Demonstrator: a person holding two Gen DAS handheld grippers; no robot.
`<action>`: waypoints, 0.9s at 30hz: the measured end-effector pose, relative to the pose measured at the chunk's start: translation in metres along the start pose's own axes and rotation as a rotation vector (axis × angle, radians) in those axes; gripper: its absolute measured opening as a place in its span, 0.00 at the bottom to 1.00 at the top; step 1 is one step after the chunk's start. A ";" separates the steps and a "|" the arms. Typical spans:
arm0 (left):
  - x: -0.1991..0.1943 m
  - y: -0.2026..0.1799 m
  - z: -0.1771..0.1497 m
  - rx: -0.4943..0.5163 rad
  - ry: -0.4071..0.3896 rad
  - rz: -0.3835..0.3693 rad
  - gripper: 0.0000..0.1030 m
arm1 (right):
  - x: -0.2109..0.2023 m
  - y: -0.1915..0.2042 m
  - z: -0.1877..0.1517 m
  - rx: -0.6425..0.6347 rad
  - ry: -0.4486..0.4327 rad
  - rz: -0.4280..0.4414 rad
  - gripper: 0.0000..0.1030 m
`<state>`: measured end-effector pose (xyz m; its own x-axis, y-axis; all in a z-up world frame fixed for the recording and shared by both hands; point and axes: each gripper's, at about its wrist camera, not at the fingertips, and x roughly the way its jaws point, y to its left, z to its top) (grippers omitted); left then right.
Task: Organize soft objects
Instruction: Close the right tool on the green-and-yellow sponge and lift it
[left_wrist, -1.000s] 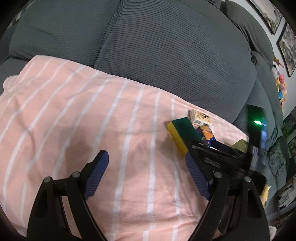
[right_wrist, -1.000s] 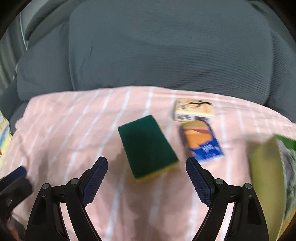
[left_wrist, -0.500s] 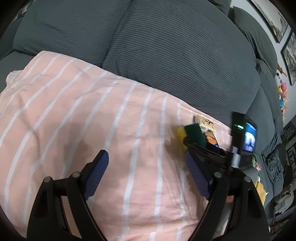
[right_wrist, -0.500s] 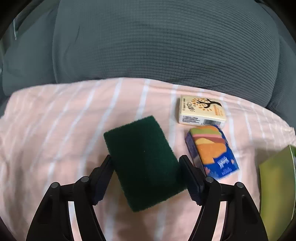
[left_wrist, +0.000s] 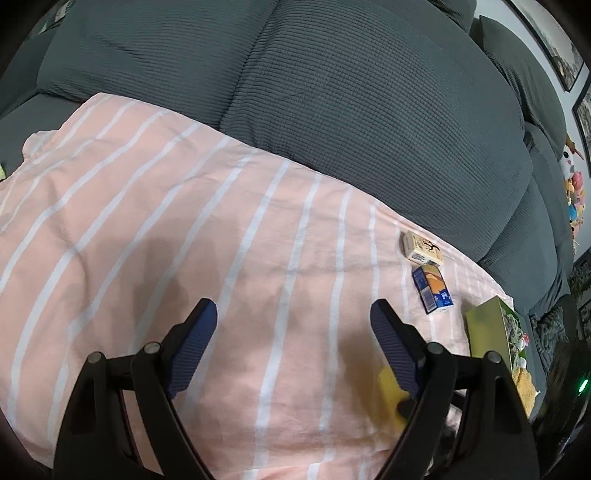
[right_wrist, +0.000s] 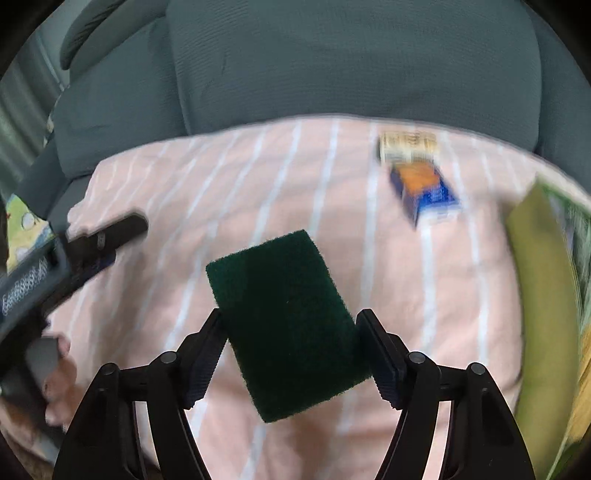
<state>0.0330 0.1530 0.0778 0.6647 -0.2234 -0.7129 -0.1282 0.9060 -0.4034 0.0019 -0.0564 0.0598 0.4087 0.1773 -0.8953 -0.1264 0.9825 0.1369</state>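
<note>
My right gripper (right_wrist: 290, 336) is shut on a dark green sponge (right_wrist: 284, 317) and holds it above the pink striped cloth (right_wrist: 332, 192); its yellow underside (left_wrist: 388, 384) peeks out behind my left gripper's right finger. My left gripper (left_wrist: 293, 325) is open and empty over the middle of the cloth (left_wrist: 184, 229). A cream tissue pack (left_wrist: 421, 248) and a blue and orange tissue pack (left_wrist: 432, 290) lie side by side at the cloth's right; both show blurred in the right wrist view, cream (right_wrist: 406, 146) and blue (right_wrist: 424, 192).
A green box (left_wrist: 491, 332) stands at the cloth's right edge, also in the right wrist view (right_wrist: 543, 295). Grey sofa back cushions (left_wrist: 332, 92) rise behind the cloth. Plush toys (left_wrist: 572, 184) sit far right. The left gripper's body (right_wrist: 74, 258) shows at the right wrist view's left.
My right gripper closed on the green sponge and lifted it off the cloth, drawing it back toward me. The left gripper stayed open and its view shifted slightly.
</note>
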 end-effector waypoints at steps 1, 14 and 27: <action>0.000 0.001 0.000 -0.004 0.000 0.004 0.82 | 0.004 -0.001 -0.006 0.017 0.025 -0.002 0.72; 0.003 -0.015 -0.021 0.050 0.090 -0.025 0.82 | -0.014 -0.055 -0.019 0.233 -0.066 0.190 0.83; 0.028 -0.065 -0.094 0.152 0.339 -0.178 0.47 | 0.008 -0.076 -0.024 0.357 0.001 0.357 0.45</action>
<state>-0.0092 0.0544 0.0307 0.3832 -0.4640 -0.7987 0.0940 0.8798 -0.4660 -0.0070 -0.1313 0.0319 0.3953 0.5058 -0.7667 0.0586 0.8191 0.5706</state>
